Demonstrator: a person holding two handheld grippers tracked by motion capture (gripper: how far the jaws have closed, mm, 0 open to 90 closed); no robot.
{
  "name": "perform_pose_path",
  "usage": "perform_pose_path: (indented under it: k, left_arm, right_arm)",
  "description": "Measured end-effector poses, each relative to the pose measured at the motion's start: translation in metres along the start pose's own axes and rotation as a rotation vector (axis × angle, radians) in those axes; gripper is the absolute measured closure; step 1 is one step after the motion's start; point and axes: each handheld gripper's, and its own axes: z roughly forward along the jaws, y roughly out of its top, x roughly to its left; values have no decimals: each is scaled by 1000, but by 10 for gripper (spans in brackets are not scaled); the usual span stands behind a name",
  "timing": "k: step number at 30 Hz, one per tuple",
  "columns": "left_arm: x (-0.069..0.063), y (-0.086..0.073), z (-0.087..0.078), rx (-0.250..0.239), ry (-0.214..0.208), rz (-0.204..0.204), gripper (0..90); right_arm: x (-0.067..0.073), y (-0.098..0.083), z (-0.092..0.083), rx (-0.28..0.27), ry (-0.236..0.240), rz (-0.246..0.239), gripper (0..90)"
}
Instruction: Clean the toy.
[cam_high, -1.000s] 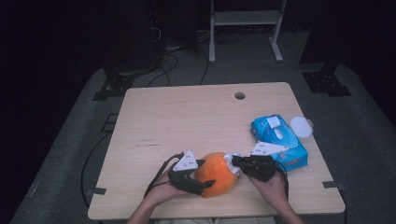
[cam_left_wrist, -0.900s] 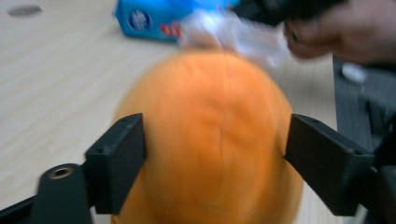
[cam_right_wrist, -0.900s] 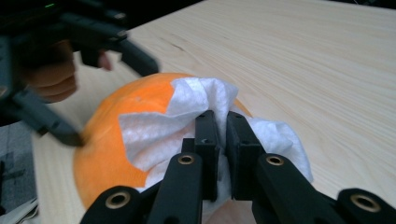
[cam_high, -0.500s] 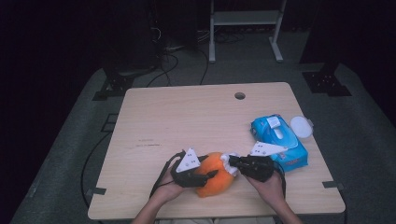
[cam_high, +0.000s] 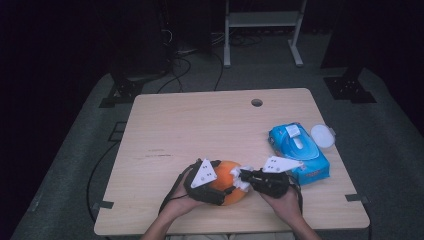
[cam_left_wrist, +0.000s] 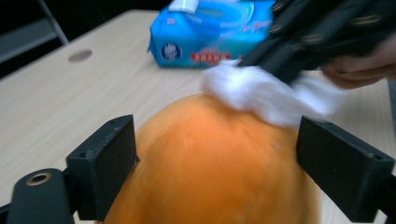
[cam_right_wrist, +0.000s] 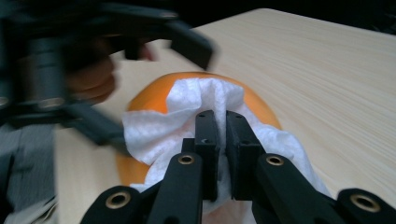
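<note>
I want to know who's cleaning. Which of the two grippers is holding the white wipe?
The right gripper: its jaws pinch the white wipe against the orange ball. The left gripper has its jaws wide around the ball instead.

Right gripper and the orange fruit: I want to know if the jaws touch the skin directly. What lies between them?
A white wipe, pinched in the right gripper, lies against the orange fruit; the right gripper view shows it.

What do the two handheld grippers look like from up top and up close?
Both the left gripper and right gripper are black, each topped by a grey three-cornered plate with small dark dots. A black cable loops from the left one. Up close, the fingers are flat rectangular black blocks on arms with brass-coloured rivets. The person's forearms show no sleeves.
</note>
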Motion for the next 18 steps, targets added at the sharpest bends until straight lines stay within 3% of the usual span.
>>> perform_pose_path:
  k: [2,3,5,7,9,12,14,16,17,18]
  left_arm:
    - [1,-7,-1,11,-13,9,228]
    - [2,-9,-2,15,-10,4,265]
    - [4,-9,-3,19,-5,-21,298]
    - [4,-9,-3,19,0,-24,299]
    - [3,-9,-1,23,12,-24,299]
    - [0,-8,1,30,21,-20,299]
    - [-1,-7,2,32,23,-18,299]
    - [-2,-7,1,35,19,-18,298]
    - [-2,-6,1,35,19,-23,298]
    - [-3,-6,1,35,19,-26,298]
  right_arm:
    - [8,1,4,18,-12,-53,833]
    - [6,0,4,18,-16,-46,833]
    - [-4,-2,2,18,-31,22,833]
    - [-13,-7,1,28,-66,76,834]
    - [-19,-11,0,34,-68,125,834]
    - [-11,-7,1,21,-49,112,833]
    - [-3,-1,1,-14,10,89,832]
    - [4,2,3,2,3,52,833]
    - [3,1,5,13,-5,52,833]
    - [-2,-2,5,19,-9,84,834]
